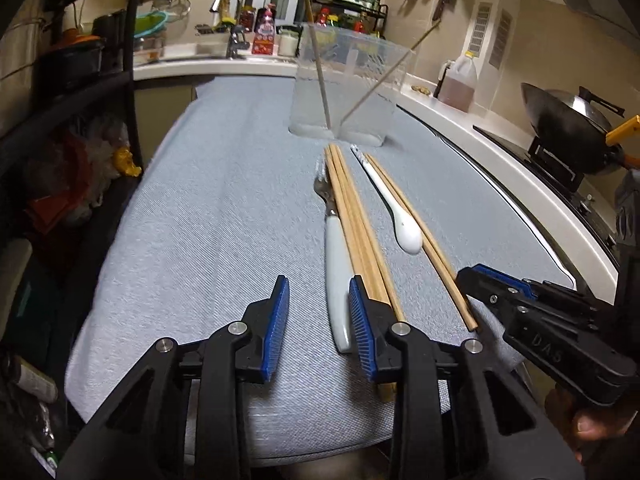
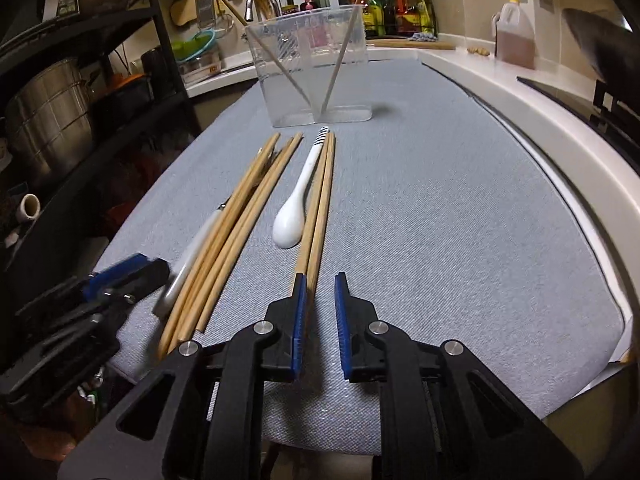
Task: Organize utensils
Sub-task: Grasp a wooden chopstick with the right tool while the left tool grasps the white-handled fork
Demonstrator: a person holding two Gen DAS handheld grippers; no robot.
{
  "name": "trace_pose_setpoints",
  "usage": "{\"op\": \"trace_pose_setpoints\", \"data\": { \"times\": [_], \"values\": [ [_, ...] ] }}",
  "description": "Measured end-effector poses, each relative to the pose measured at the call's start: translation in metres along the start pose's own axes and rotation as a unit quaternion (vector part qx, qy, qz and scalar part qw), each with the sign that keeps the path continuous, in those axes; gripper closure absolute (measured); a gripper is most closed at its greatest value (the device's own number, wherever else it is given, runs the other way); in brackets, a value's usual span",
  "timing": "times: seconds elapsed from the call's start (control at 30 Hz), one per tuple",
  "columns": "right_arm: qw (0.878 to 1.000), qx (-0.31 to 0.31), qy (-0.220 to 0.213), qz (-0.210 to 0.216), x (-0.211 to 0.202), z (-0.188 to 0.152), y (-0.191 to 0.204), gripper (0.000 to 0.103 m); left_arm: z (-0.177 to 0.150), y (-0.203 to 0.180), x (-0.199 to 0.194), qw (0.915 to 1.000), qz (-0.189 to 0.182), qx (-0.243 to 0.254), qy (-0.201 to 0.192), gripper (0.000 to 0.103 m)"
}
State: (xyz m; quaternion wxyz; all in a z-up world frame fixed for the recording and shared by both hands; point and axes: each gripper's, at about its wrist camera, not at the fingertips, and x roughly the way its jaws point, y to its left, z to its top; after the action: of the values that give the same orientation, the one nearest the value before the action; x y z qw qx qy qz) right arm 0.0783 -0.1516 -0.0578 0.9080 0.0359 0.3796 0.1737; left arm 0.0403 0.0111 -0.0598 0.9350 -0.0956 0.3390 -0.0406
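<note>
A clear plastic container point(image 1: 348, 80) point(image 2: 312, 76) stands at the far end of the grey cloth with two chopsticks leaning in it. On the cloth lie a bundle of wooden chopsticks point(image 1: 356, 224) point(image 2: 240, 216), a white-handled fork point(image 1: 336, 264) point(image 2: 188, 260) beside them, a white ceramic spoon point(image 1: 396, 208) point(image 2: 296, 208), and a pair of chopsticks point(image 1: 424, 232) point(image 2: 318, 204). My left gripper point(image 1: 319, 312) is open and empty, its right pad by the bundle's near ends. My right gripper point(image 2: 320, 316) point(image 1: 500, 288) is open, around the near end of the pair.
A white counter point(image 1: 460, 120) curves along the right with a wok point(image 1: 568, 120) on a stove and an oil jug point(image 1: 460, 80). A black shelf rack point(image 2: 80, 92) with pots stands left. A sink and faucet point(image 1: 232, 20) are behind.
</note>
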Motion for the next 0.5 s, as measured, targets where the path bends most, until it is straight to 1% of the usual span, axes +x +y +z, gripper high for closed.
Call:
{"op": "trace_pose_setpoints", "data": {
  "times": [0.07,0.27,0.3,0.33,0.37,0.43,0.5],
  "values": [
    [1.000,-0.008,0.001,-0.002,0.001,-0.003,0.002,0.087,-0.001,-0.003,0.002,1.0000,-0.003,0.002,0.001,0.072],
    [0.999,-0.033,0.001,-0.015,0.001,-0.009,0.009,0.087,-0.002,-0.014,0.007,0.9994,0.027,0.021,0.003,0.077],
    [0.999,-0.037,0.001,-0.017,0.001,-0.009,0.010,0.089,-0.001,-0.015,0.008,0.9993,0.030,0.022,0.003,0.079],
    [0.999,-0.039,0.002,-0.021,0.001,-0.010,0.010,0.092,-0.001,-0.016,0.008,0.9990,0.037,0.025,0.004,0.084],
    [0.999,-0.043,0.003,-0.028,0.001,-0.010,0.010,0.097,0.000,-0.016,0.008,0.9988,0.042,0.025,0.006,0.085],
    [0.999,-0.031,0.007,-0.028,-0.001,-0.008,0.005,0.098,0.002,-0.013,0.007,0.9989,0.042,0.020,0.011,0.085],
    [0.999,-0.026,0.004,-0.038,-0.006,-0.006,-0.002,0.098,0.003,-0.010,0.005,0.9985,0.050,0.017,0.015,0.085]
  ]
}}
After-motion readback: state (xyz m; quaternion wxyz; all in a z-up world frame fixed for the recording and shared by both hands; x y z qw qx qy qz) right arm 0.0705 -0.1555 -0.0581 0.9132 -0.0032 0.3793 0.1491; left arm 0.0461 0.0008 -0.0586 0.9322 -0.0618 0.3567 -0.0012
